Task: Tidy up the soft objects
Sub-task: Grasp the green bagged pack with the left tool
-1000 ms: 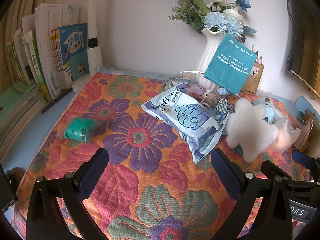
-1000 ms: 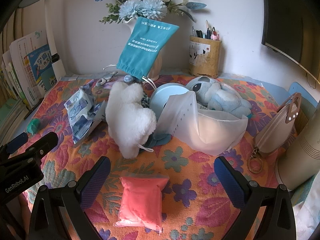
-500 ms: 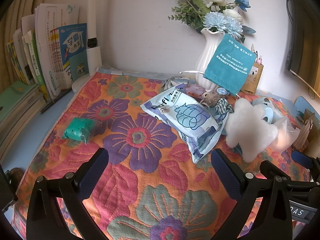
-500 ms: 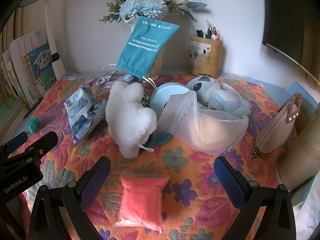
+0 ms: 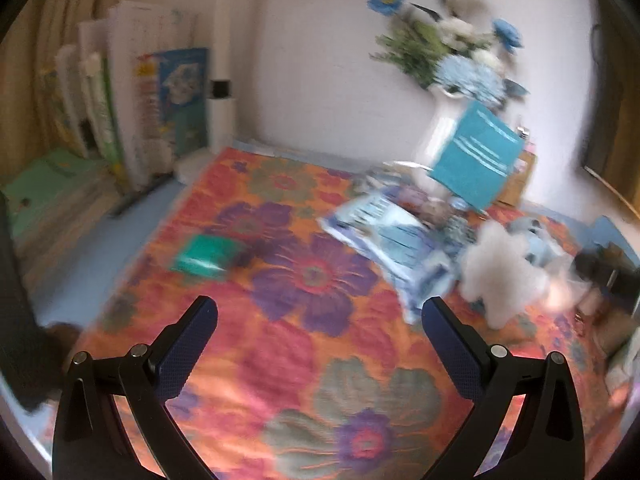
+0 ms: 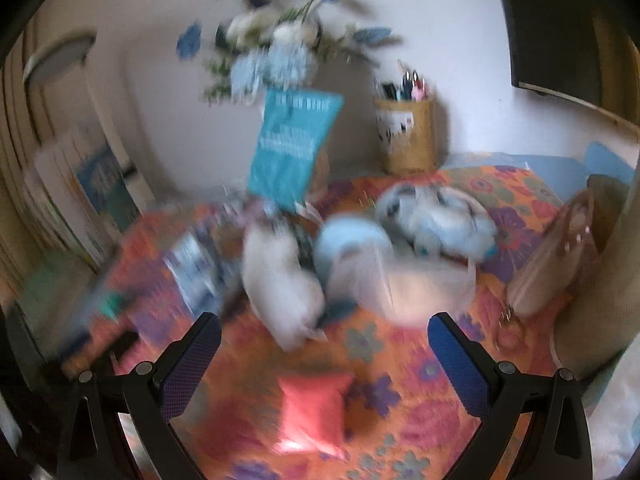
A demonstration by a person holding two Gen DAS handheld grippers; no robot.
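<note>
A floral cloth (image 5: 304, 344) covers the desk, with a white wall behind it and a strip of bare blue desk along the cloth's left edge; both views are blurred. Books (image 5: 132, 112) stand against the left edge, and a vase (image 5: 436, 136) with a teal pouch (image 5: 476, 156) and a pen holder (image 6: 404, 136) line the back wall. The left gripper (image 5: 318, 316) is spread wide and holds nothing, hovering over a broad open stretch of cloth. A green packet (image 5: 204, 254) lies alone toward the left edge, well apart from the rest. A blue-and-white pack (image 5: 392, 240) lies just beside a white plush (image 5: 500, 272) on the crowded right half. The right gripper (image 6: 324, 336) is likewise spread wide and empty above a pink packet (image 6: 312, 412), which lies between its fingers on the near cloth with free room around it. Behind lie the white plush, a white bag (image 6: 408, 284) and a blue plush (image 6: 440, 224) close together. A purse (image 6: 556, 256) leans at the right edge.
</note>
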